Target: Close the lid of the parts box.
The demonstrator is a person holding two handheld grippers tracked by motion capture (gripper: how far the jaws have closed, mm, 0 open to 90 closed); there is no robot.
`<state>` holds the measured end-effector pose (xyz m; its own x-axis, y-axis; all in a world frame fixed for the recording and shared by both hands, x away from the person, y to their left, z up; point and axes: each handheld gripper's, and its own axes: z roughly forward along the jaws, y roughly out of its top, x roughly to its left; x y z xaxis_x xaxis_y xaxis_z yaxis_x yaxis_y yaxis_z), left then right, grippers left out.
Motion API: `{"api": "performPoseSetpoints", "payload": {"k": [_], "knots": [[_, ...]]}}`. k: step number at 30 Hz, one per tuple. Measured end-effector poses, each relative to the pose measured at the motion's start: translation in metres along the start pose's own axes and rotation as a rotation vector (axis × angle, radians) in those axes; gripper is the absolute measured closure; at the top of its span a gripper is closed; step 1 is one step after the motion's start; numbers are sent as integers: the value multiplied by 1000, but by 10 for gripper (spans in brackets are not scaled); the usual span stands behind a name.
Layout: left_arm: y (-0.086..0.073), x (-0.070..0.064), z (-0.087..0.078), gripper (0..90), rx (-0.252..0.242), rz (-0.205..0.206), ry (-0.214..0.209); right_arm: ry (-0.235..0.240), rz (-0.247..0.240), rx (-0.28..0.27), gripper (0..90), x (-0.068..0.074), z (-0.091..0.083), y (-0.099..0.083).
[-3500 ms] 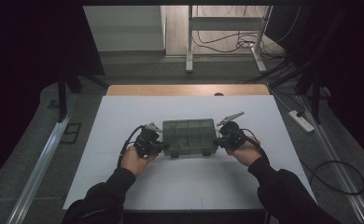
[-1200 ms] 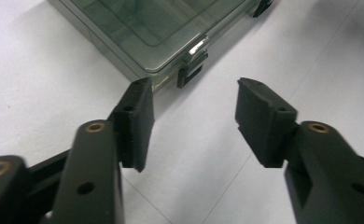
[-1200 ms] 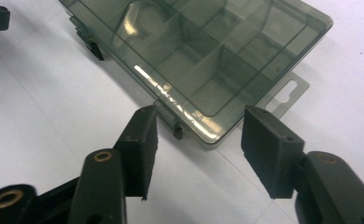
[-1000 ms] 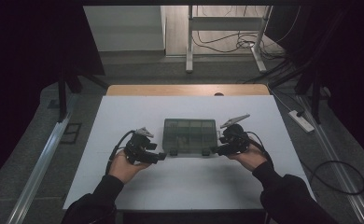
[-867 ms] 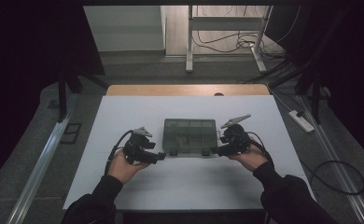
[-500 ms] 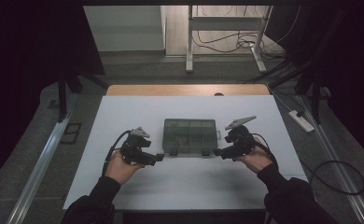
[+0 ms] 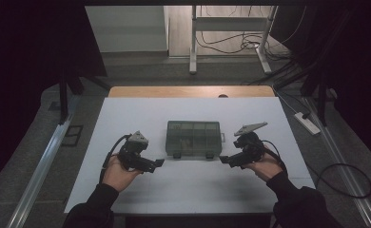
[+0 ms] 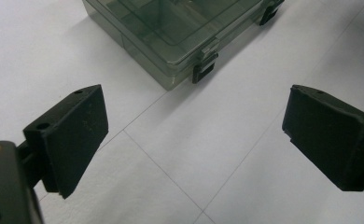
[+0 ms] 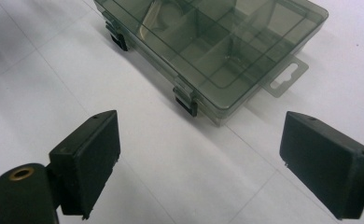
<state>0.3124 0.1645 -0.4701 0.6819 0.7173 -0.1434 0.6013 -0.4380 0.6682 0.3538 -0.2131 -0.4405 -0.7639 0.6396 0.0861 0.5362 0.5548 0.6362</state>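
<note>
box [image 7: 193,138] of see-through grey plastic sits shut in the middle of the high view, on the white table [image 7: 183,190]. left gripper [image 7: 156,163] is at the lower left of it, right gripper [image 7: 224,159] at the lower right. both have jaws spread wide and hold nothing. two black clips [image 9: 185,103] are on the box's near side.

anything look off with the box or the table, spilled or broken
Nothing stands out. The box sits flat and square on the table, lid shut, both latches down, its compartments apparently empty. The left gripper and right gripper are open, both clear of it.
</note>
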Motion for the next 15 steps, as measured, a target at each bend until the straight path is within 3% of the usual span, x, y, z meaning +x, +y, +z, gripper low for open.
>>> {"api": "performPoseSetpoints", "payload": {"k": [15], "knots": [[-9, -1, -8, 0, -29, 6, 21, -33, 4, 8, 0, 1, -5, -16]]}}
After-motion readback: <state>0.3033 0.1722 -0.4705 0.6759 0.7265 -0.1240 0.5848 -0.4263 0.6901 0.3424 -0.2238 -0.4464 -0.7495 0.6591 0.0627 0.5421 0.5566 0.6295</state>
